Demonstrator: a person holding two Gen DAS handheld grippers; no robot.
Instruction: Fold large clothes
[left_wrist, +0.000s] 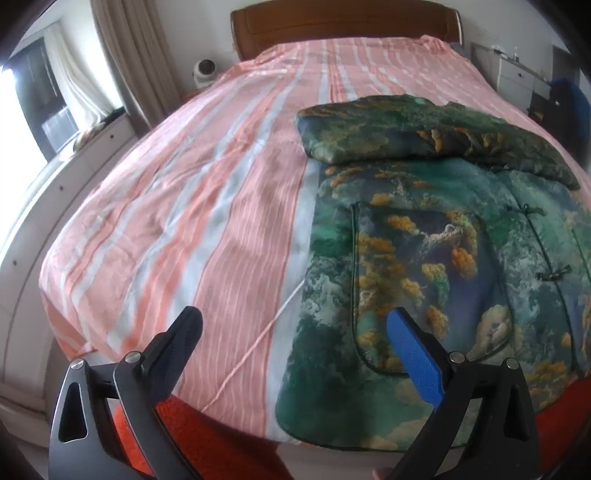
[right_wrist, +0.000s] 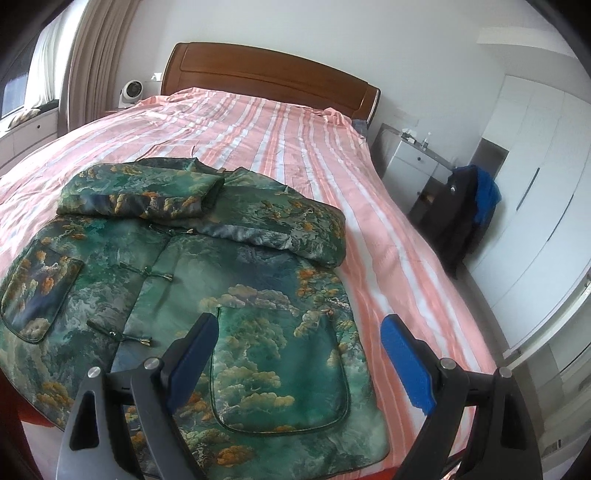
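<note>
A green padded jacket (left_wrist: 443, 251) with a gold and blue landscape print lies front up at the foot of the bed (left_wrist: 221, 184). Both sleeves are folded across its chest, left sleeve (right_wrist: 140, 192) and right sleeve (right_wrist: 288, 225). Frog buttons close the front, and two patch pockets show. My left gripper (left_wrist: 295, 332) is open and empty above the jacket's lower left hem. My right gripper (right_wrist: 299, 336) is open and empty above the right pocket (right_wrist: 280, 369) near the lower right hem. Neither touches the cloth.
The bed has a pink and white striped cover (right_wrist: 295, 140) and a wooden headboard (right_wrist: 266, 74). A white fan (right_wrist: 131, 90) stands at its far left. A white nightstand (right_wrist: 417, 162) and a chair with dark and blue clothes (right_wrist: 469, 206) stand at the right.
</note>
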